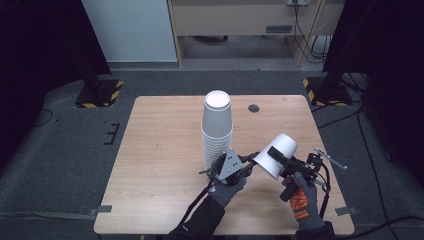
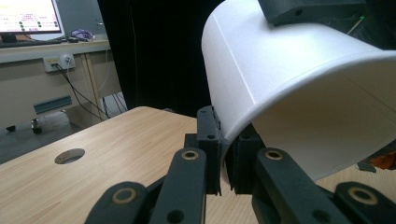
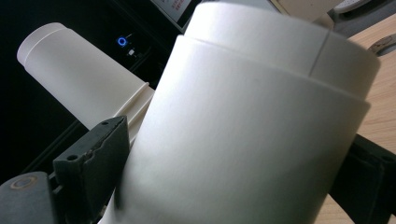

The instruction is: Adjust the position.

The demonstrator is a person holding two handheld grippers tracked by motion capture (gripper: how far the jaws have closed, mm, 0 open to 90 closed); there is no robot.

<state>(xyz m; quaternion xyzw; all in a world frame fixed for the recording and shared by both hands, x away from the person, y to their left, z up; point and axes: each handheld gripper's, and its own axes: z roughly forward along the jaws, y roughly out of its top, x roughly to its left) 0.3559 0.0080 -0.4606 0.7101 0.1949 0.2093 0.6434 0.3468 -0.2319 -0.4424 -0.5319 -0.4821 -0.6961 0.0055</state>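
A tall stack of upturned white paper cups [image 1: 217,130] stands in the middle of the wooden table [image 1: 160,150]. Just right of it a white cup [image 1: 285,145] is held tilted above the table, base pointing up and away. My right gripper [image 1: 274,156] is shut across its body, one black finger [image 3: 93,154] on each side of the cup [image 3: 252,130], which shows a step like two nested cups. My left gripper [image 1: 251,162] is shut on the rim of this cup [image 2: 289,93], its jaws pinching the edge [image 2: 224,154]. The stack [image 3: 70,65] also appears behind it.
A round cable hole [image 1: 254,108] sits near the table's far edge. Two black stands with yellow-and-black striped bases [image 1: 100,92] [image 1: 327,90] flank the far corners. A cabinet [image 1: 240,20] stands behind, with cables on the floor at right.
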